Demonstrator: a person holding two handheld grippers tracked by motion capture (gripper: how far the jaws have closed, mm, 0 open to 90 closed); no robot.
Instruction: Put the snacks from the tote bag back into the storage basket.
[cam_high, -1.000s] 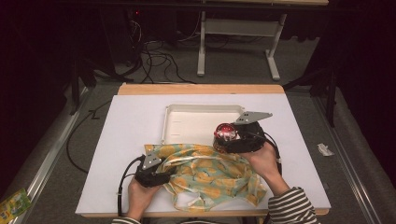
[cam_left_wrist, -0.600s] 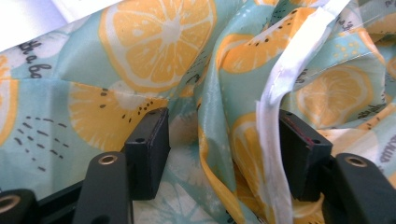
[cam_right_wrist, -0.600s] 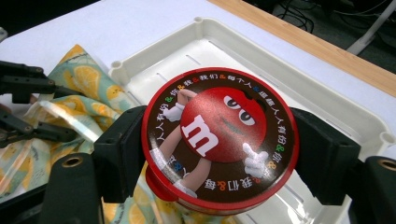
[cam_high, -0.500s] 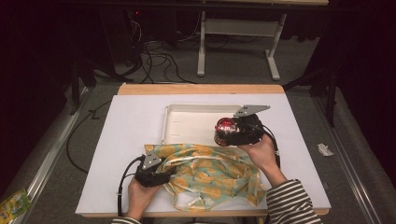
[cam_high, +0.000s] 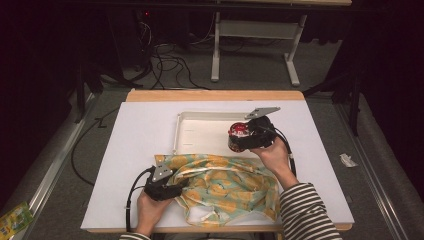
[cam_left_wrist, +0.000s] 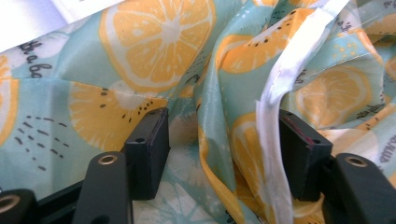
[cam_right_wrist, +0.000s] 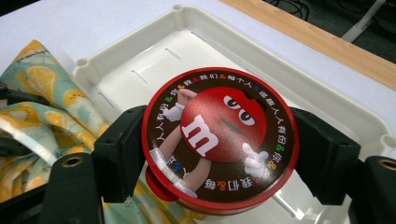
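A teal cloth bag (cam_high: 225, 185) printed with orange slices lies crumpled at the table's front. From its left side, my left gripper (cam_high: 179, 190) reaches in. In the left gripper view the jaws (cam_left_wrist: 225, 151) stand wide apart, with loose folds of the bag (cam_left_wrist: 154, 42) and its white hem (cam_left_wrist: 280, 79) between them. My right gripper (cam_high: 242, 137) is shut on a round tin (cam_high: 240, 131) with a red cartoon lid (cam_right_wrist: 219, 140). It holds the tin above the front right part of a white tray (cam_high: 200, 120). The right gripper's (cam_right_wrist: 222, 154) pads press the tin's sides.
The tray's rim (cam_right_wrist: 289, 77) runs behind the tin, and its floor has a few slots. A white board (cam_high: 125, 150) covers the table, with a wooden edge (cam_high: 215, 95) at the back. Cables trail from both grippers. Beyond the table are desk legs and floor cables.
My right gripper has carried the tin away from the bag and farther over the tray. The left gripper and the bag have stayed put.
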